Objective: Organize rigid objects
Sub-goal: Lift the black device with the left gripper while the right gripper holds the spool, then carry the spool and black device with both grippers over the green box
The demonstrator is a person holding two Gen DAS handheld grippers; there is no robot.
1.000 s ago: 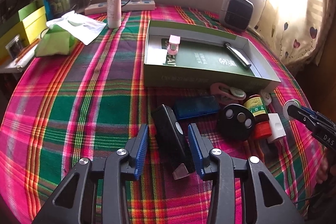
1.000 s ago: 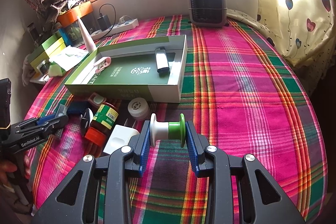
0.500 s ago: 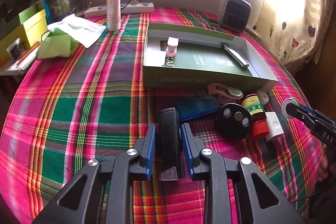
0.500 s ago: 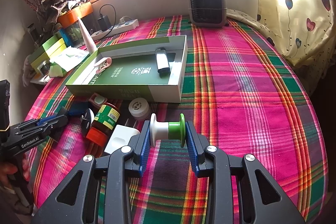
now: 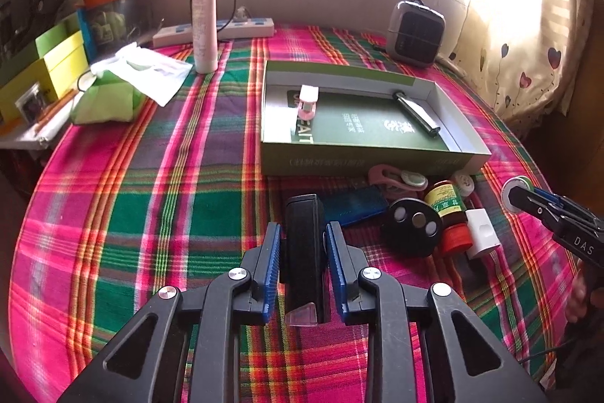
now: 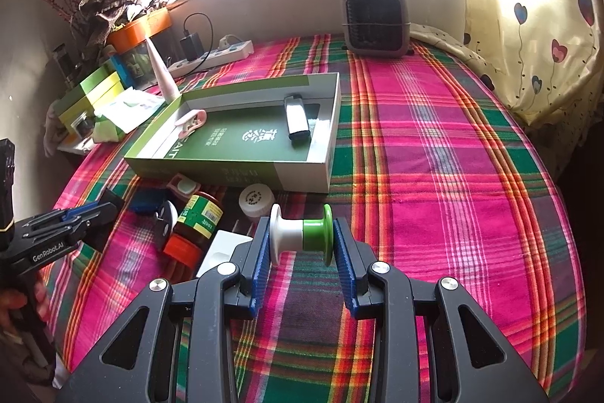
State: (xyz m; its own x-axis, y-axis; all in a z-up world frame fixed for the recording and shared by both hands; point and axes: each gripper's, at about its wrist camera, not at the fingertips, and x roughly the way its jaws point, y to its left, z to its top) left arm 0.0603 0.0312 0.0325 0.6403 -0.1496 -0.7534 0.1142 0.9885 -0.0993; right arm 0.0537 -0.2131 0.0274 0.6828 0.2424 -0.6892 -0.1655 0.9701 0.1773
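On the plaid cloth, the left gripper (image 5: 304,257) clamps a black case (image 5: 304,252) and the right gripper (image 6: 302,238) a spool (image 6: 302,233); both likely need lifting into the green box (image 5: 362,159).

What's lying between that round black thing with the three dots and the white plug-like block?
A small brown bottle with a red cap lies on its side between the black disc and white block, in the left view.

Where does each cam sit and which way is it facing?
Left wrist: rides the left hand-held gripper, aimed down-forward at the black case it clamps, green box beyond; the right hand-held gripper enters at the right edge.
Right wrist: rides the right hand-held gripper, clamping a white-green spool; the left hand-held gripper and a hand enter at left.
Shared: box, brown bottle, heater, plaid cloth.
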